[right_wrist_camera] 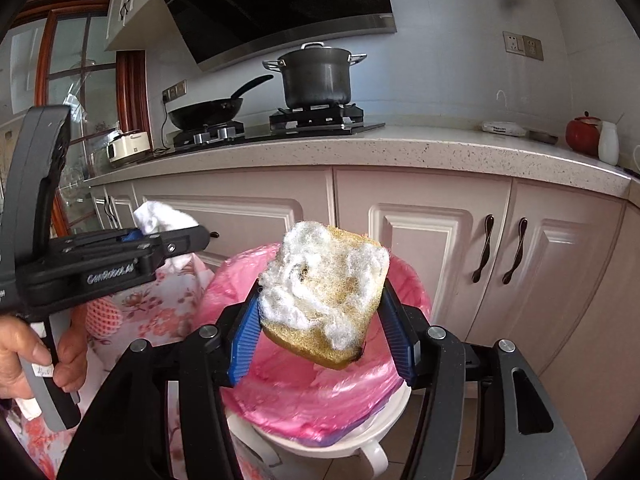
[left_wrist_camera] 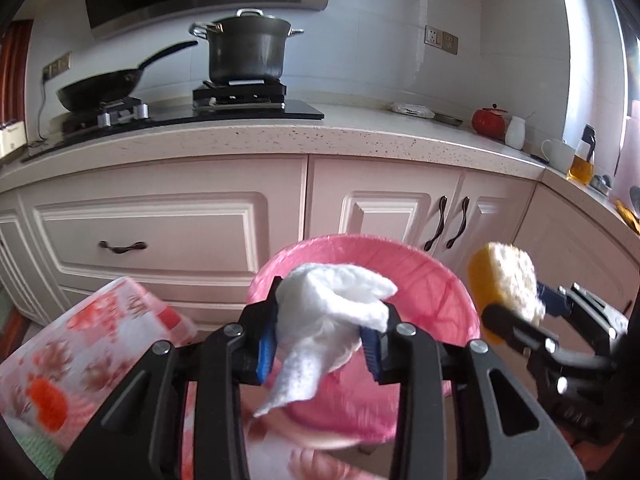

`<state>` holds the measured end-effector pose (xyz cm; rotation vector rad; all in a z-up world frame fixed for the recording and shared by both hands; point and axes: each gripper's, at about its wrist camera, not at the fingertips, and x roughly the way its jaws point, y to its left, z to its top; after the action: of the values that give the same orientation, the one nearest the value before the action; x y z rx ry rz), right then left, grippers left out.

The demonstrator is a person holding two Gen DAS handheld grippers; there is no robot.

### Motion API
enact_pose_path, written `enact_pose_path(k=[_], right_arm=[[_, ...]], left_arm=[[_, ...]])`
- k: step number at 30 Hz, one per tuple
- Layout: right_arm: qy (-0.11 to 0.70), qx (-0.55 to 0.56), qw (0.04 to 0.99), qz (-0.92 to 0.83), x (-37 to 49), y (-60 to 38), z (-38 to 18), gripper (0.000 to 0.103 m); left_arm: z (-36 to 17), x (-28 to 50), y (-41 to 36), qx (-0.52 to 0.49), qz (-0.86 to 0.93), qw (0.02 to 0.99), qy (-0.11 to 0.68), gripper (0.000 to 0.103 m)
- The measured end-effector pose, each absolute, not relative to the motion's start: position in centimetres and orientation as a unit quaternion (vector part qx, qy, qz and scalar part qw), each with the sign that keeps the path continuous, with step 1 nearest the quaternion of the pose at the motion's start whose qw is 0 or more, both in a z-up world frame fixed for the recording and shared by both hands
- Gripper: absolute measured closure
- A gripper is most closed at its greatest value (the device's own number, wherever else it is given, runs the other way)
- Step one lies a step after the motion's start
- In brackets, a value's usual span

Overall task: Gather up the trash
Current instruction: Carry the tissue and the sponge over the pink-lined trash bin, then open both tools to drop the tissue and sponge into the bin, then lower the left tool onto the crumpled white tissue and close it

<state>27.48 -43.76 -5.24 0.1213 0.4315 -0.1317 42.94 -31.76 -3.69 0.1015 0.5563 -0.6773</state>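
My left gripper (left_wrist_camera: 326, 330) is shut on a crumpled white paper towel (left_wrist_camera: 332, 312) whose tail hangs down between the blue pads. It hovers over the near rim of a white bin lined with a pink bag (left_wrist_camera: 436, 296). My right gripper (right_wrist_camera: 320, 328) is shut on a worn yellow sponge (right_wrist_camera: 324, 288) with a frayed white face, held above the same pink-lined bin (right_wrist_camera: 304, 396). In the left wrist view the sponge (left_wrist_camera: 504, 280) and right gripper (left_wrist_camera: 516, 312) appear at the right of the bin. In the right wrist view the left gripper (right_wrist_camera: 188, 238) with the towel (right_wrist_camera: 160, 216) is at the left, held by a hand (right_wrist_camera: 24, 356).
Pale pink cabinets (left_wrist_camera: 160, 224) stand right behind the bin under a speckled counter (left_wrist_camera: 360, 136). A pot (left_wrist_camera: 246, 50) and a frying pan (left_wrist_camera: 100, 88) sit on the hob. A floral cloth (left_wrist_camera: 68, 360) lies left of the bin. A red jar (left_wrist_camera: 488, 120) and cups stand far right.
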Motion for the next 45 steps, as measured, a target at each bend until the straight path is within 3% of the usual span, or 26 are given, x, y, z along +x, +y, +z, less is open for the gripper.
enact_pose_path(k=[5,8,12,18,20,26,45], right_arm=[[0.229,0.045,0.971,-0.060,29.5,-44.1,-6.8,0.045],[0.242,0.030,0.968,-0.062,30.6,-44.2,-7.9,0.035],[0.240,0.035,0.968,-0.067,29.9,-44.4,-8.2,0.026],[0.231,0.057,0.969,-0.066,27.3,-44.2,-7.3,0.026],[0.225,0.059,0.971,-0.064,26.0,-43.5,-6.6,0.026],[0.206,0.068,0.975,-0.044,22.0,-40.3,-4.3,0.023],[0.224,0.064,0.970,0.071,14.8,-23.5,-3.9,0.018]], left_arm=[[-5.0,46.5,-34.1,0.036,-0.338,0.893,0.294,0.064],[-6.1,48.1,-35.4,0.042,-0.339,0.888,0.308,0.051],[-6.5,48.8,-35.1,0.038,-0.325,0.893,0.310,0.046],[-5.3,46.9,-32.6,0.049,-0.310,0.904,0.291,0.036],[-4.5,45.6,-31.1,0.046,-0.296,0.913,0.277,0.022],[-2.8,40.6,-25.0,0.026,-0.244,0.935,0.256,0.007],[-2.8,20.9,-1.8,0.032,-0.090,0.971,0.218,0.006]])
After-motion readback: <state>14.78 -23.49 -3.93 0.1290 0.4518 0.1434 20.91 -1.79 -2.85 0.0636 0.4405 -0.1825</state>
